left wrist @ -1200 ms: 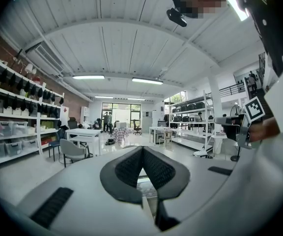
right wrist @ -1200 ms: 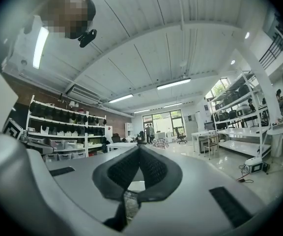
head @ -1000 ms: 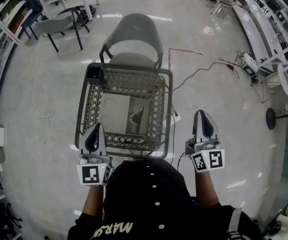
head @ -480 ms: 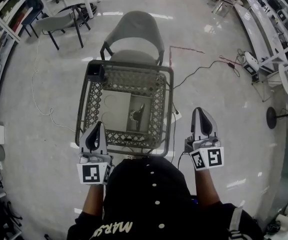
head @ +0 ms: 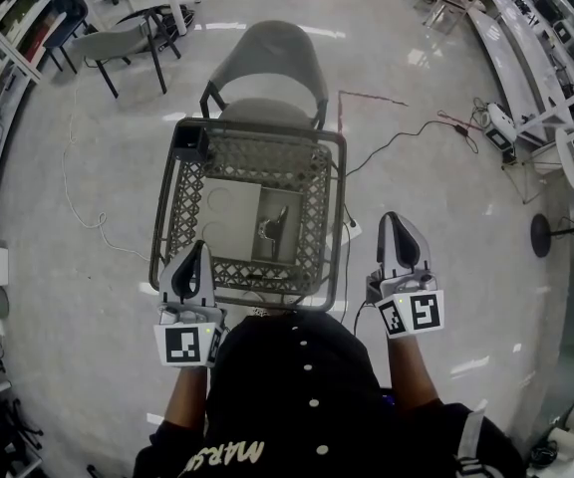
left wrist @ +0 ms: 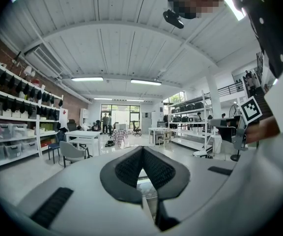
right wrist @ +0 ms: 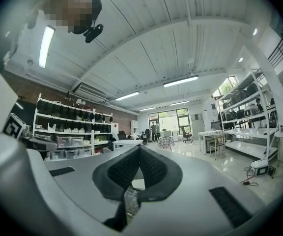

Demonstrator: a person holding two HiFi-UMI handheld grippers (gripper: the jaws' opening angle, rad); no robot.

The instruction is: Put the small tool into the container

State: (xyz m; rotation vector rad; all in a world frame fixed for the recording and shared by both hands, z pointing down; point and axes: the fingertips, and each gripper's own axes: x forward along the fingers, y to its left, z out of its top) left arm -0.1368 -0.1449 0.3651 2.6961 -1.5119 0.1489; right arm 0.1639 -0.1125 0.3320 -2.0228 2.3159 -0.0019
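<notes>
A wire mesh basket cart (head: 339, 207) stands on the floor in front of me in the head view. On its bottom lie a pale sheet (head: 229, 217) and a grey tray (head: 289, 239). A small metal tool (head: 271, 229) rests in that tray. My left gripper (head: 198, 248) hangs over the cart's near left corner, shut and empty. My right gripper (head: 395, 217) is outside the cart, to the right of its rim, also shut with nothing in it. In the left gripper view the pads (left wrist: 131, 168) meet at the tip, and in the right gripper view the pads (right wrist: 152, 170) touch likewise.
A grey chair (head: 267, 68) stands just beyond the cart. Cables (head: 407, 132) trail across the glossy floor on the right and a white cord (head: 73, 202) on the left. Tables and another chair (head: 118, 48) are at the far left, shelving (head: 536, 58) along the right.
The right gripper has edged slightly up and left in the head view. The left gripper and the cart have stayed put.
</notes>
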